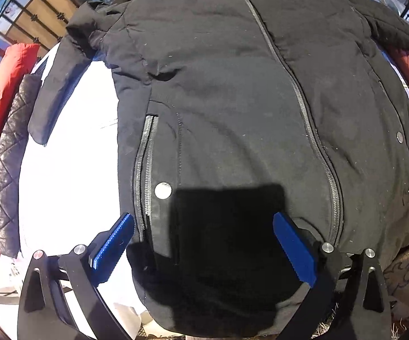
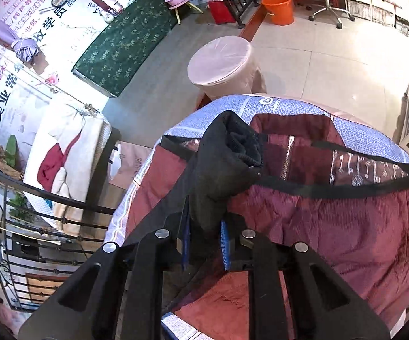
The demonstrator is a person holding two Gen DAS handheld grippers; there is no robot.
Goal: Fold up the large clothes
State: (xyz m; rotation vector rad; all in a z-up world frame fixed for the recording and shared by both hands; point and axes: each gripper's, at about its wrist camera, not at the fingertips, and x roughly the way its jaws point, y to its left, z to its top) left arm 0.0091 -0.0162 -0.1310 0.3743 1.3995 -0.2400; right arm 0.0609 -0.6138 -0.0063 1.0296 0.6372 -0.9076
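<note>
Jacket [image 1: 232,99], black, lies flat and zipped under the left claw [image 1: 204,246], whose jaws are spread wide above its hem; right claw [image 2: 204,240] pinches the black sleeve [image 2: 221,175] over a maroon garment [image 2: 332,226]

Left wrist fisheye: looking straight down, from close above, on a black jacket [image 1: 232,113] spread flat and filling most of the frame, blue-padded fingers [image 1: 114,243] at the lower corners, white surface [image 1: 71,147] at left. Right wrist fisheye: tilted steeply down and outward along its own fingers, black sleeve [image 2: 221,175] very near at frame centre, maroon garment [image 2: 346,226] at lower right, tiled floor [image 2: 332,65] and orange bucket [image 2: 279,8] far off at the top. Shared between both views: only the black jacket, its body in one, its sleeve in the other.
</note>
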